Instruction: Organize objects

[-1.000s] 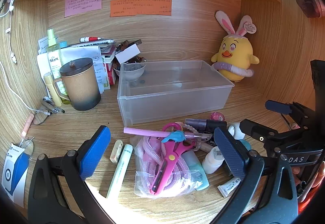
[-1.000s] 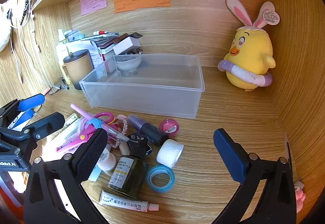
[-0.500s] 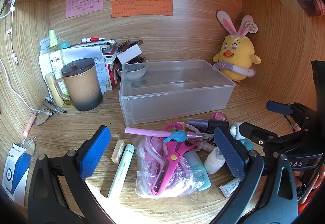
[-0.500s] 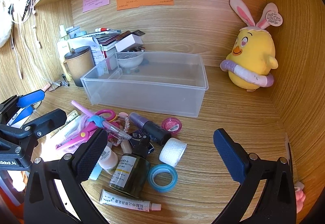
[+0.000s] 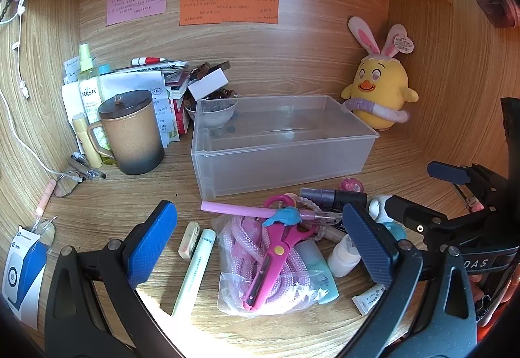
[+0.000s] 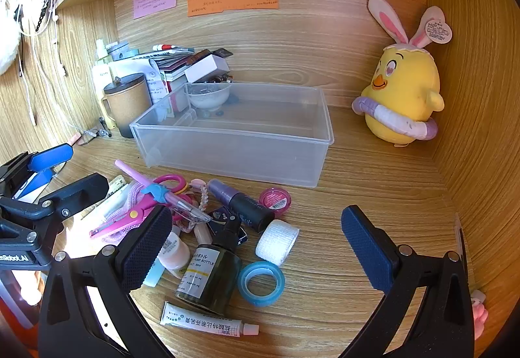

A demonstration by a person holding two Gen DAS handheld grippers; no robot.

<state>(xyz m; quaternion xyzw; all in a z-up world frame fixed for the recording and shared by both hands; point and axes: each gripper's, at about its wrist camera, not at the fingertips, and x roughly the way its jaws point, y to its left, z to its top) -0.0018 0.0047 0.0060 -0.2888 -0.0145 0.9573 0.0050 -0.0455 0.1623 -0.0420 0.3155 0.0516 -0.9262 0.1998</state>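
The left gripper [image 5: 260,241] has its fingers [image 5: 151,242] spread wide with nothing between them, hovering above a pair of pink scissors [image 5: 276,255] that lies on a bagged pink rope [image 5: 250,263]; a pale green tube [image 5: 195,270] and a small eraser [image 5: 189,240] lie just left of the bag on the wooden surface [image 5: 130,195]. The right gripper [image 6: 256,247] is likewise wide open and holds nothing, its fingers [image 6: 365,249] framing a dark pump bottle [image 6: 211,273], a blue tape ring [image 6: 261,283] and a white gauze roll [image 6: 277,241], with a white ointment tube [image 6: 208,322] lying nearest the camera. Beyond these sit a purple-and-black tube [image 6: 240,203] and a small pink pot [image 6: 275,197], close to the front wall of the clear plastic bin [image 6: 234,159], which holds no loose items. Behind the bin's left corner stands a small bowl [image 6: 208,98]; a lidded brown mug [image 5: 130,130] is to the left, and a yellow chick plush [image 6: 403,98] sits at the right.
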